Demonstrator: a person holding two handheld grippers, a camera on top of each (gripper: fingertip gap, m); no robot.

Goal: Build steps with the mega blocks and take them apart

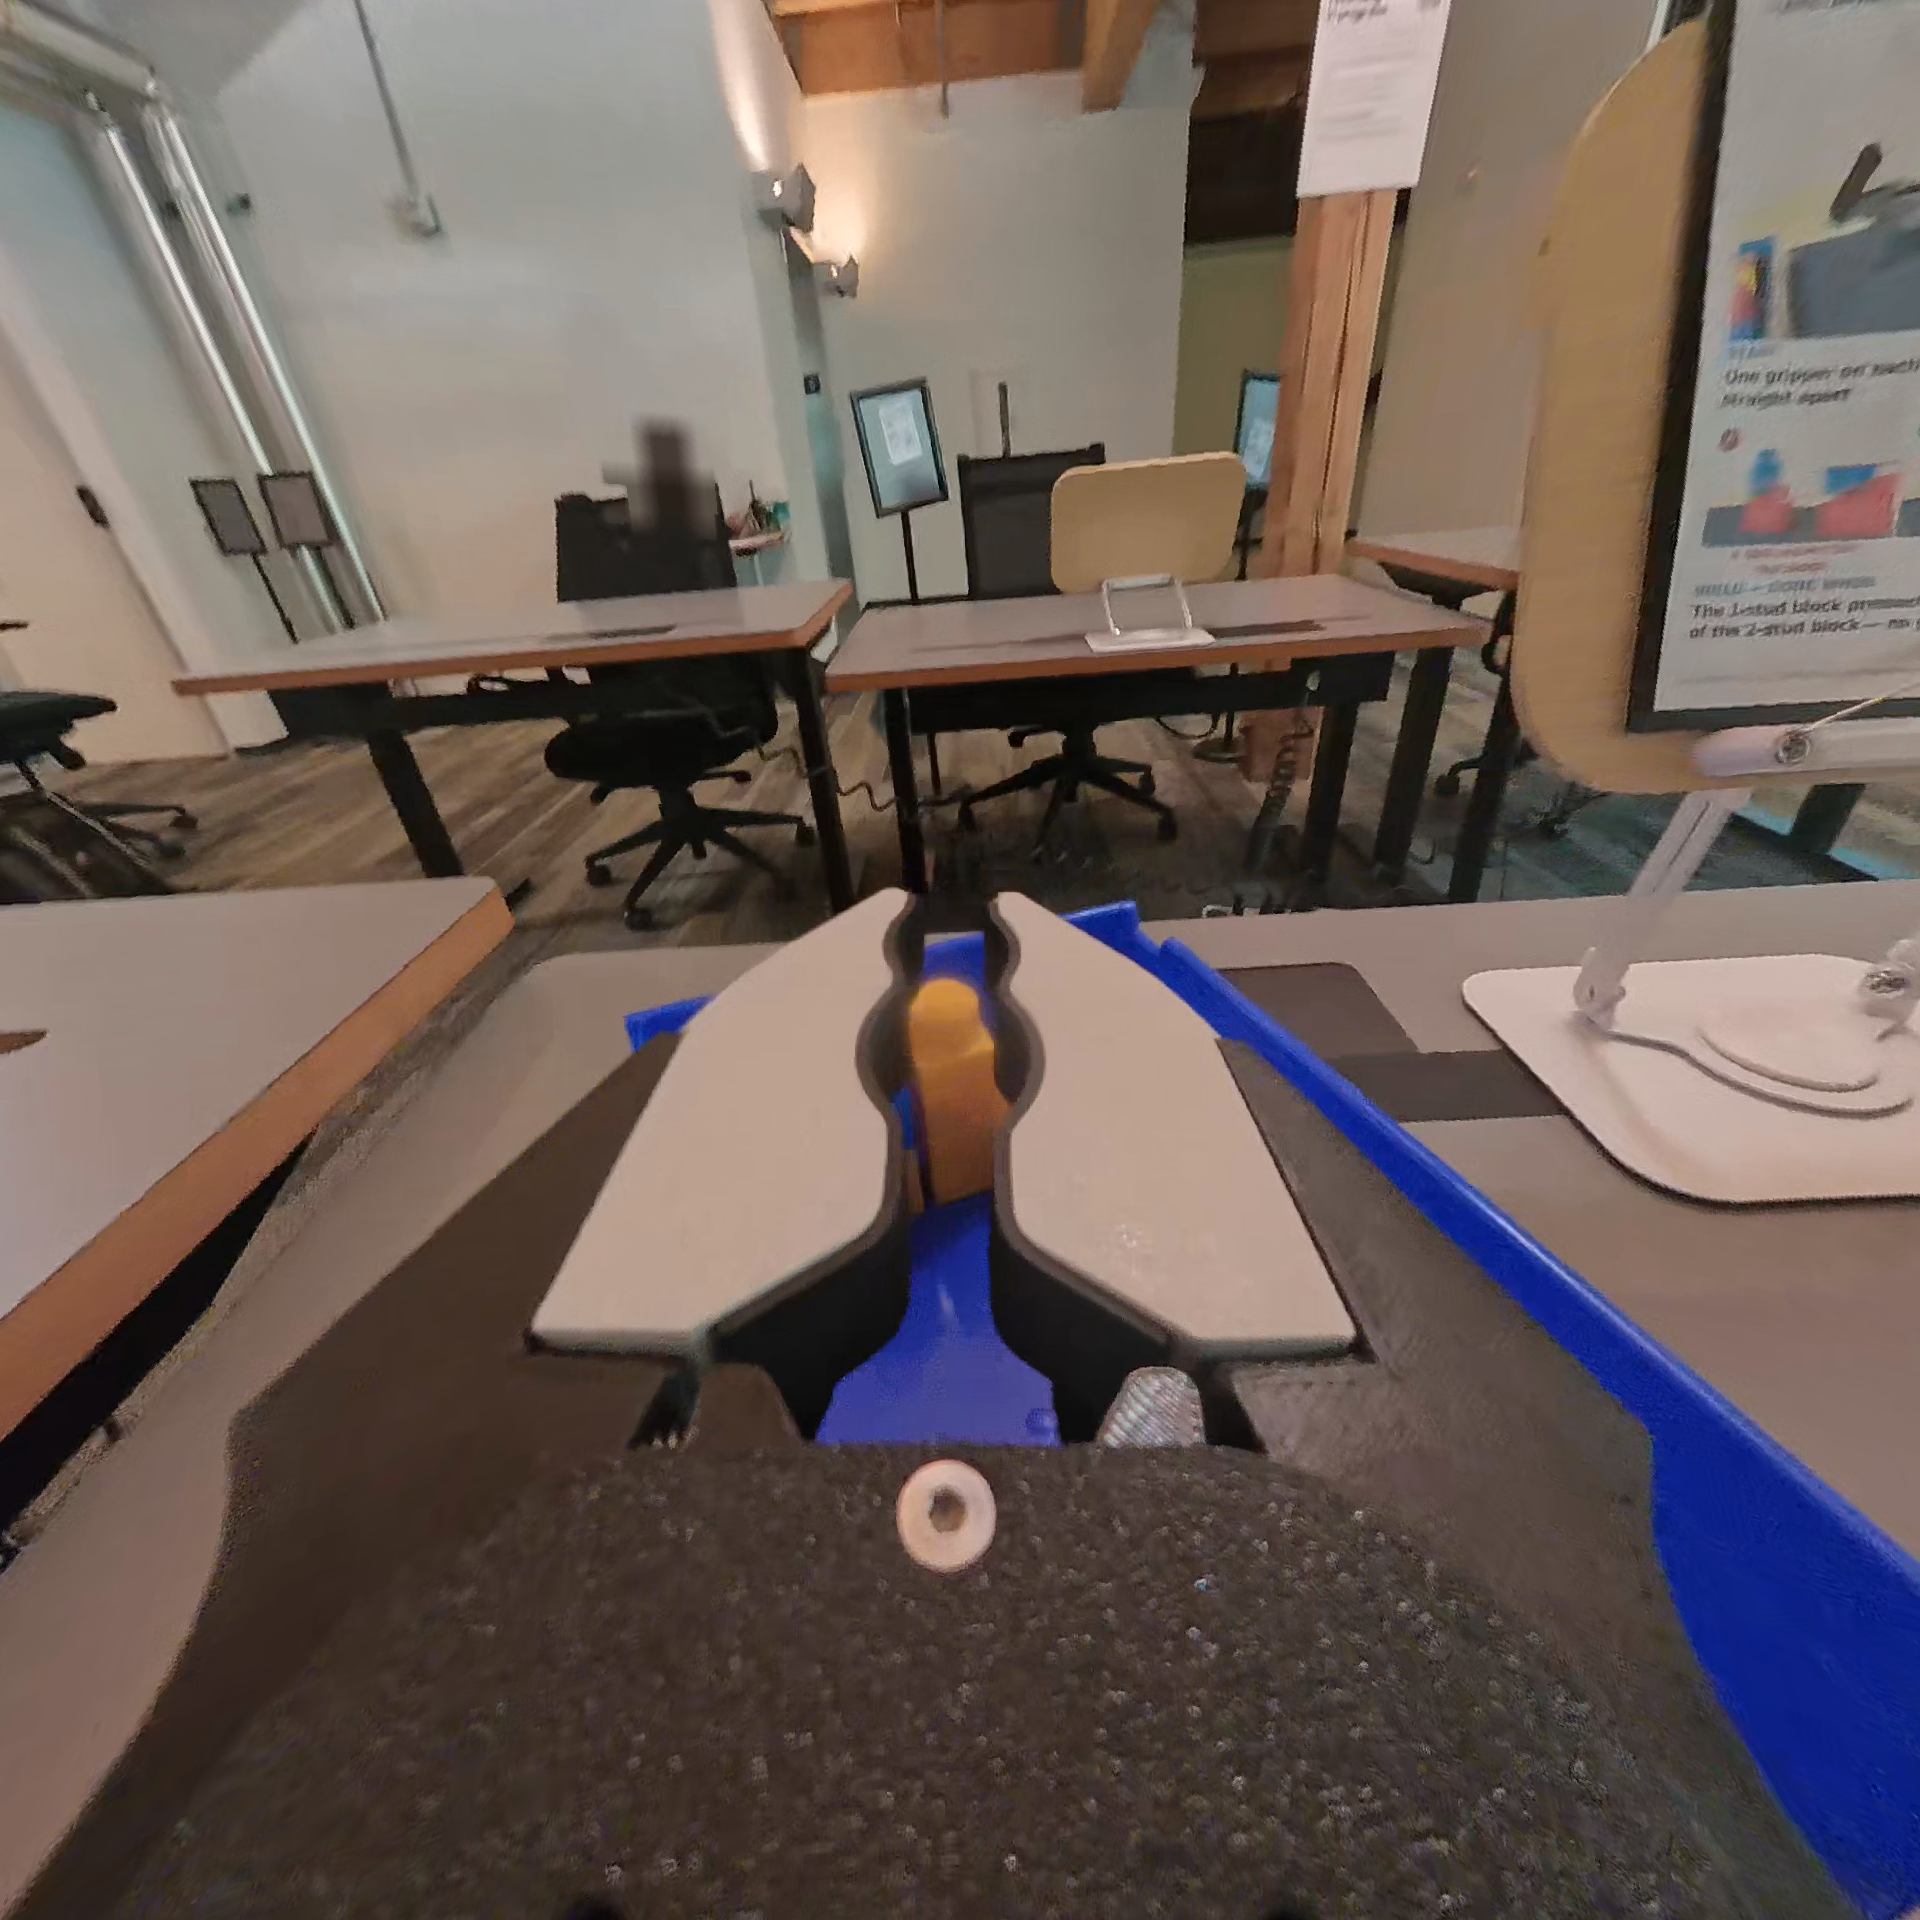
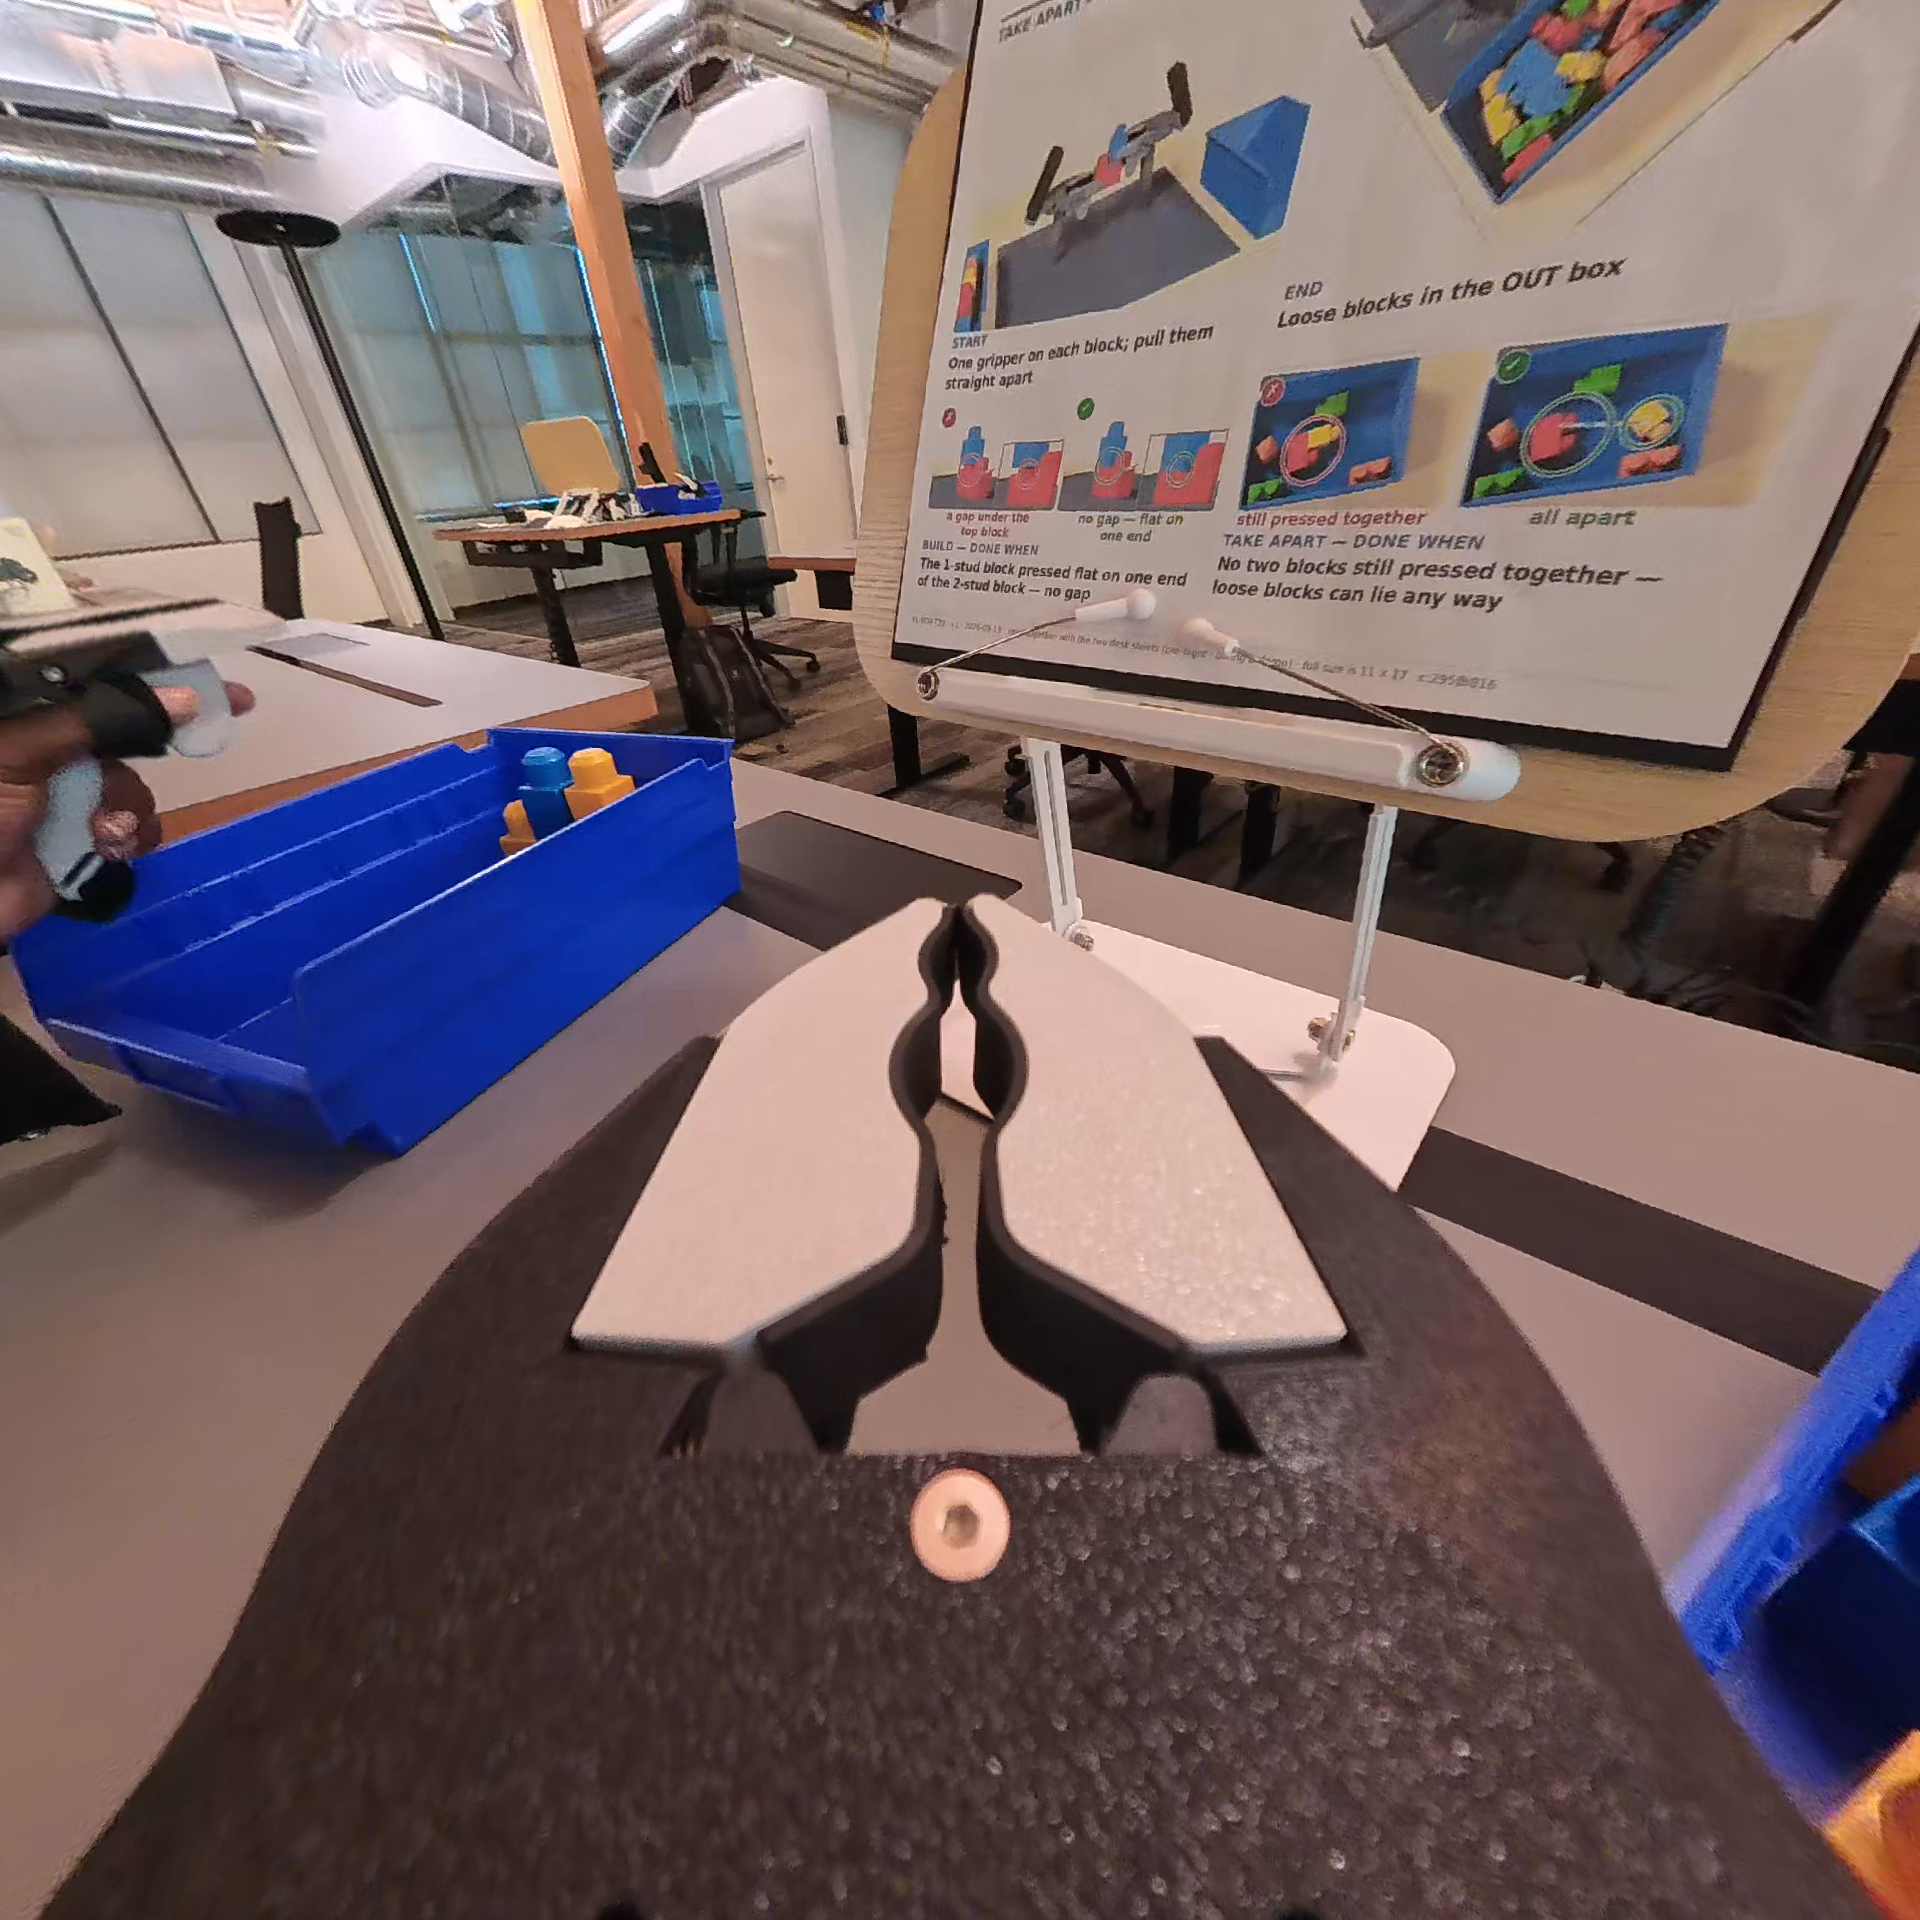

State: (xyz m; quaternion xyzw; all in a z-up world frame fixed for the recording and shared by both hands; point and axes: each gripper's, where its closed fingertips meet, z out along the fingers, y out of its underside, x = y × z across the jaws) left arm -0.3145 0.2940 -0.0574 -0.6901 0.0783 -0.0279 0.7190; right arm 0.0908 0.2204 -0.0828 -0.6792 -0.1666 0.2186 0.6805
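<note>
Left wrist view looks across the grey table (image 1: 1558,1247) toward an office of desks and chairs, with a wooden instruction board (image 2: 1351,364) on a white stand at the right. Next in size, a blue bin (image 2: 416,956) sits on the table at the left side; the right wrist view shows it from outside, mostly bare, with a small cluster of mega blocks at its far end: a blue block (image 2: 544,795) and an orange block (image 2: 594,781) standing together, a lower orange piece just beside them. A second blue bin (image 2: 1808,1538) edges in at the right.

Over the first bin, the left gripper (image 1: 951,1049) is narrowed around the orange block (image 1: 954,1081), its jaws either side of the body, though whether they pinch it yet I cannot tell. The right gripper (image 2: 956,1029) hangs above bare table, jaws almost closed on nothing.

Judging by this, the step in hand is fetching a block from the bin. Next the left gripper needs a firm squeeze and a straight lift clear of the bin wall, while the right must spread its jaws before taking the mating block
</note>
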